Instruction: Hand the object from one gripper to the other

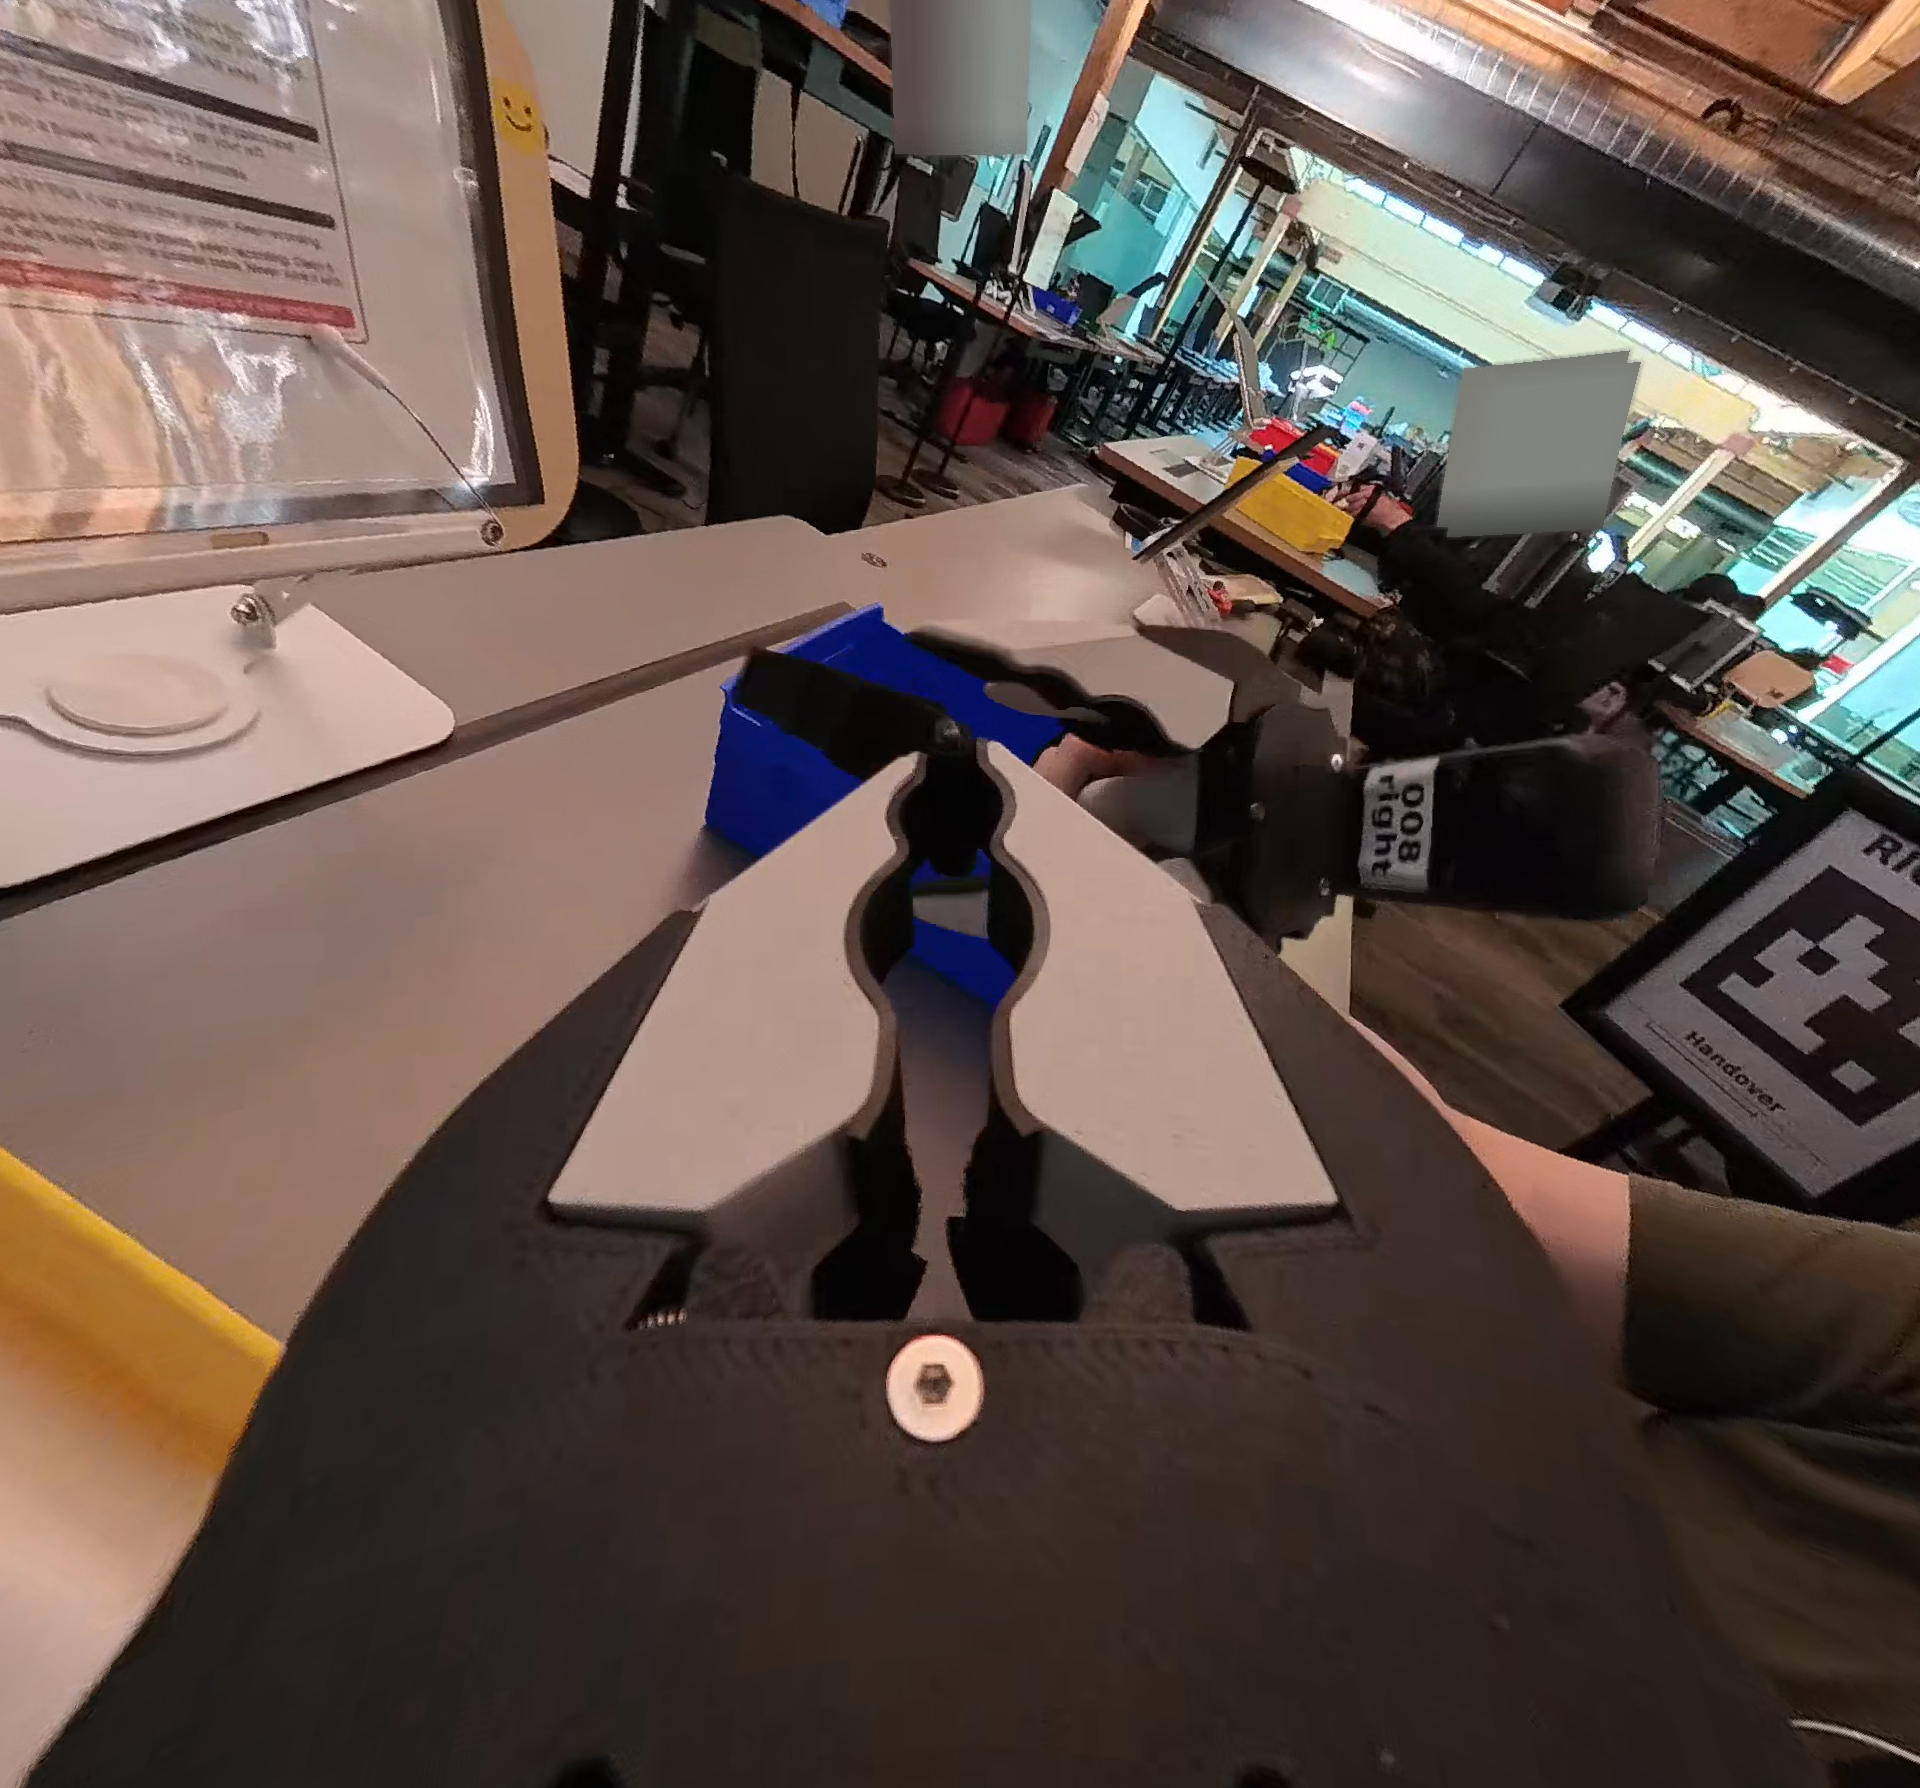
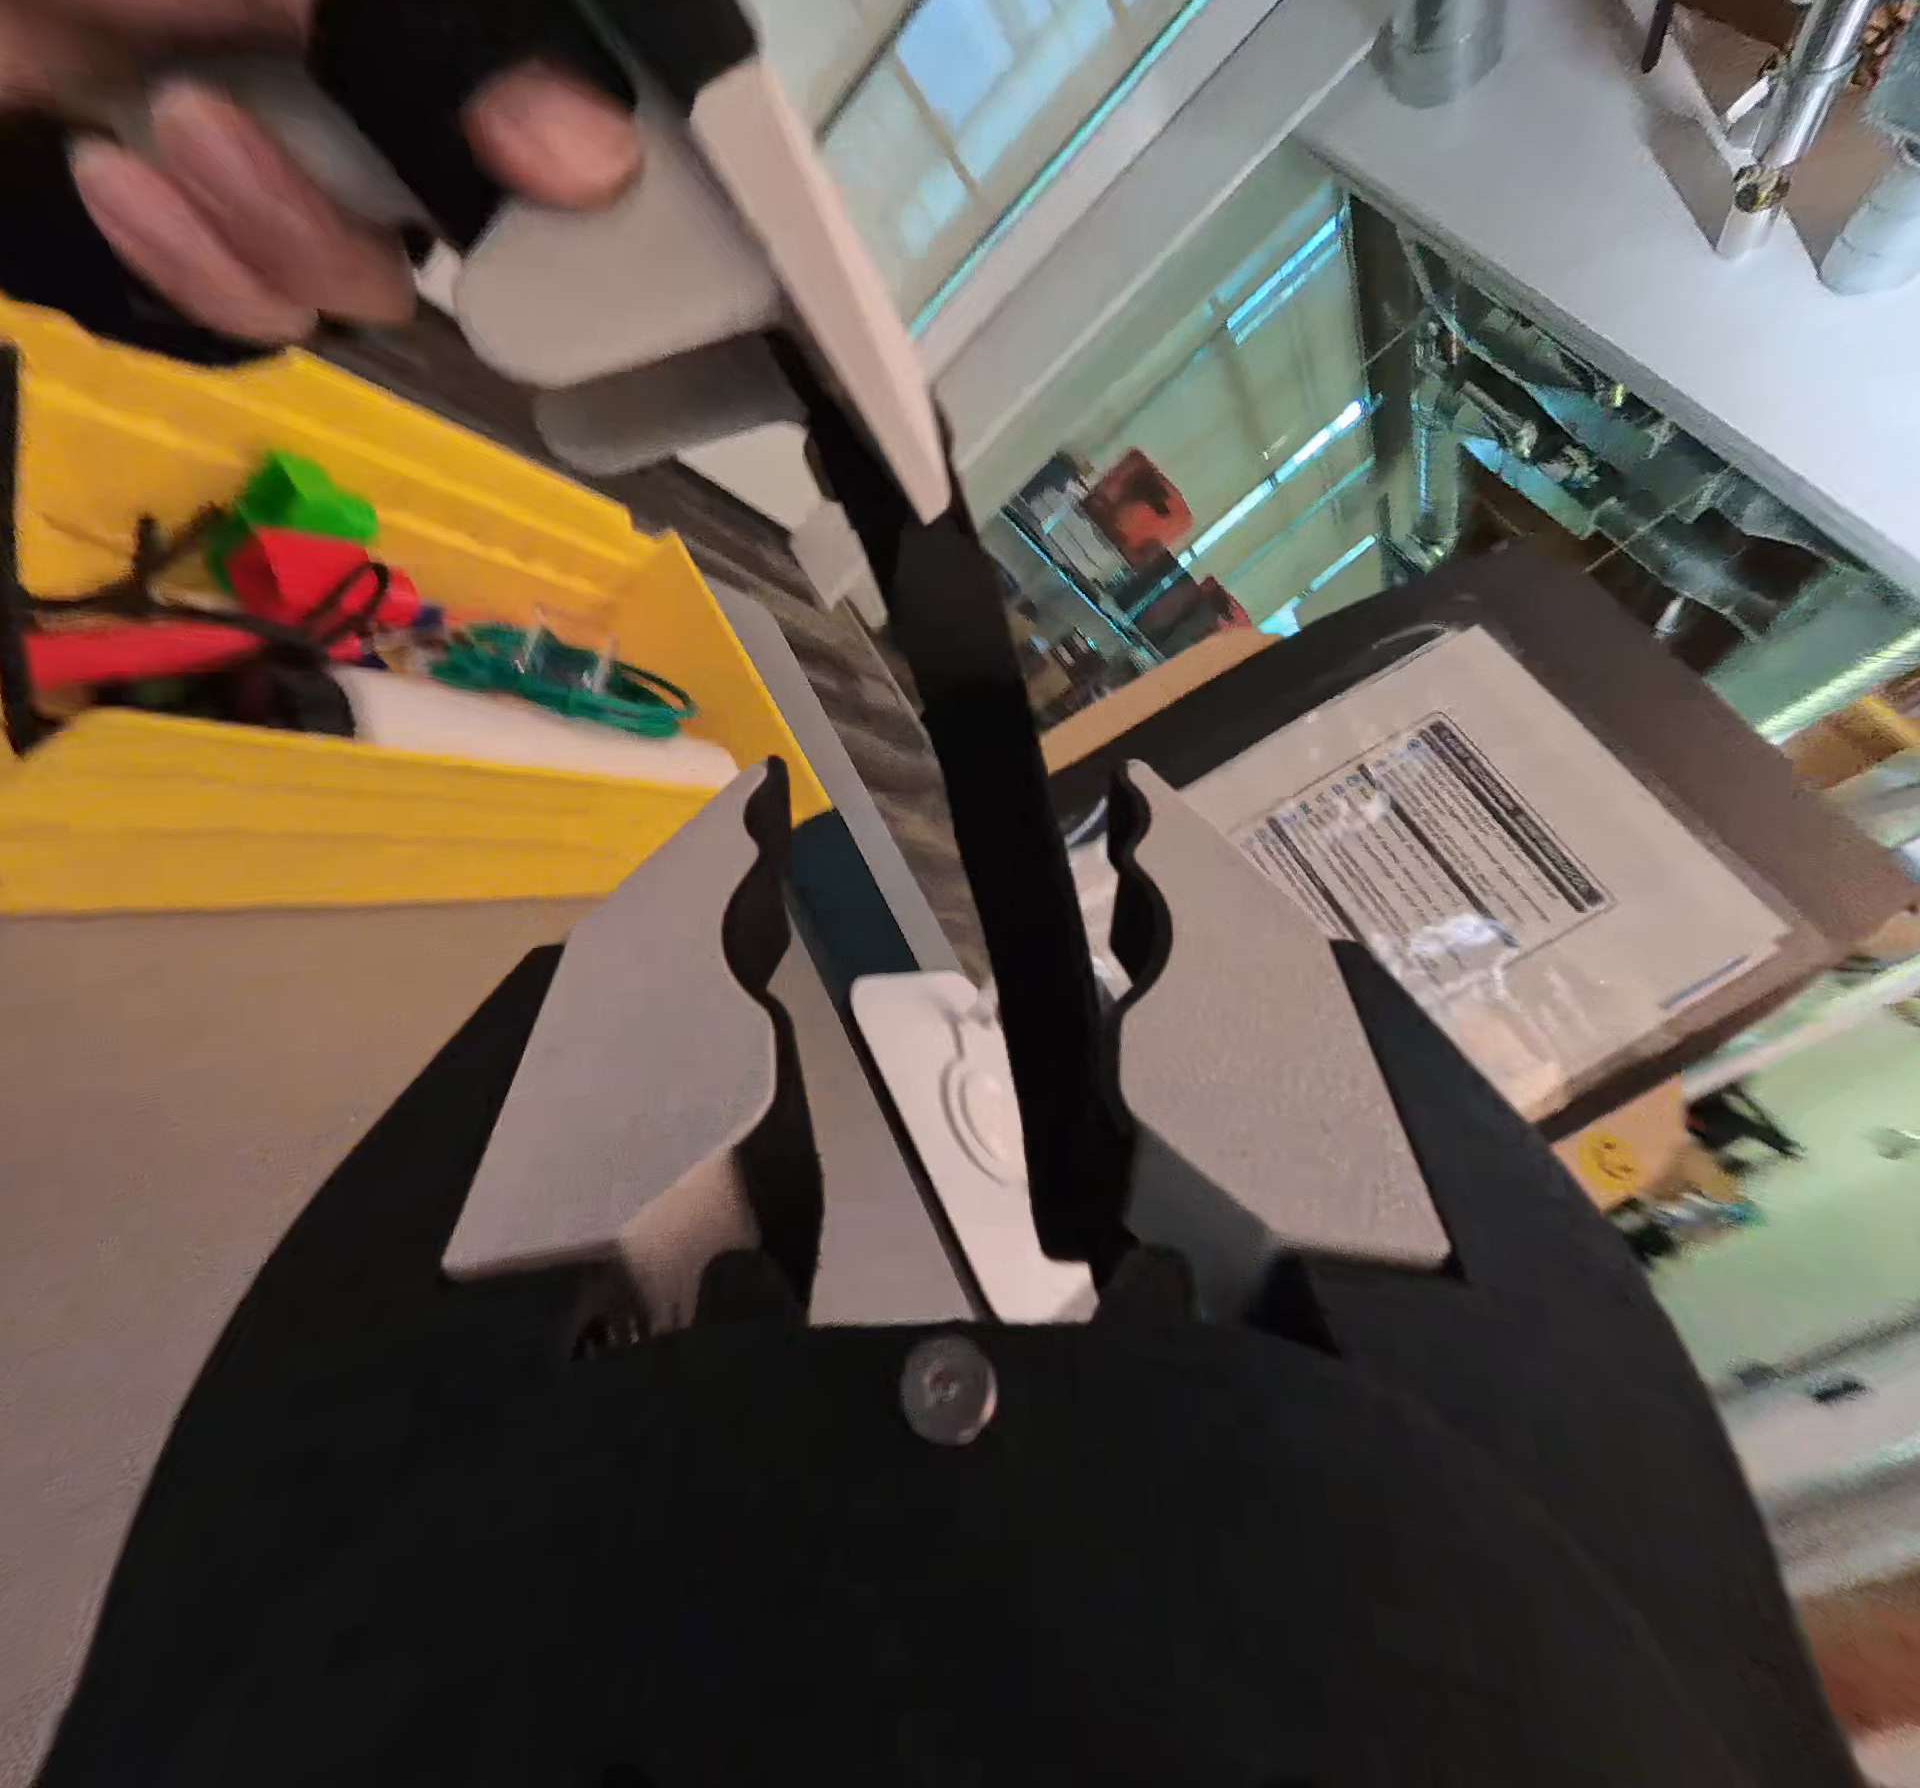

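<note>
The left gripper (image 1: 951, 751) is clamped at its tips on a long, flat black strip (image 1: 831, 689), holding it up above the grey counter (image 1: 312, 959) in front of a blue plastic bin (image 1: 790, 782). In the right wrist view, that strip (image 2: 987, 803) runs down between the fingers of the right gripper (image 2: 951, 803), whose jaws stand wide apart, the strip lying nearer the right-hand finger. A yellow bin of coloured odds and ends (image 2: 312, 803) sits off to the side. Best play here: centre the strip between the pads, close the right gripper firmly, and only then let the left one release.
</note>
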Demonstrator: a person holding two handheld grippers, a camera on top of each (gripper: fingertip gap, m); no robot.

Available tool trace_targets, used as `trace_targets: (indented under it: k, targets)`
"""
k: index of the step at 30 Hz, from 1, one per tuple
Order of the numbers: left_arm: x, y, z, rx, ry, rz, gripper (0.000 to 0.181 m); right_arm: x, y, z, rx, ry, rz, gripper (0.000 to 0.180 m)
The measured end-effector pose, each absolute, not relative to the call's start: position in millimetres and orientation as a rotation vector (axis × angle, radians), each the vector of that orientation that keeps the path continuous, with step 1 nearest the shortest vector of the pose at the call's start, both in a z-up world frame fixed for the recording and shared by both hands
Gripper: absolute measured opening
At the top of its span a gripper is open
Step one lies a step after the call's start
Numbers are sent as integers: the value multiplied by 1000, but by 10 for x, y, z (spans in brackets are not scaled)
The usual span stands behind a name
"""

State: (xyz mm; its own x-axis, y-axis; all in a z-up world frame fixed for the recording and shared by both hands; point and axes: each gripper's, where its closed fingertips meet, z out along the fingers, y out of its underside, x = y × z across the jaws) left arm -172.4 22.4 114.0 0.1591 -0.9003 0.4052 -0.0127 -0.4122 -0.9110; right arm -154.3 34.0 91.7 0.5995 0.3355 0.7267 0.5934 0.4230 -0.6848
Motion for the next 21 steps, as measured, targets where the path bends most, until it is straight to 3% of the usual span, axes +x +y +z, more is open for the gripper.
trace_targets:
  k: [1,5,6,7,11,13,14,21]
  targets:
    - [-1706,204,1125,-1622,910,-1367,4,-1524,388,876,-1187,-973,-263,57]
    - [-1625,104,1091,-1632,968,-1388,5,-1479,507,763,-1213,-989,-416,48]
    - [-1613,90,1083,-1638,975,-1387,5,-1465,525,737,-1227,-990,-432,40]
    - [-1607,84,1066,-1646,984,-1374,4,-1450,528,726,-1235,-990,-438,21]
    - [-1610,95,1159,-1575,967,-1349,7,-1442,487,751,-1304,-971,-305,20]
    - [-1636,114,1277,-1525,917,-1351,50,-1408,459,823,-1318,-935,-259,20]
    - [-1653,115,1313,-1507,913,-1338,62,-1385,445,871,-1321,-911,-232,20]
    - [-1707,-150,1466,-1308,1078,-1367,71,-1419,104,1293,-1415,-671,573,20]
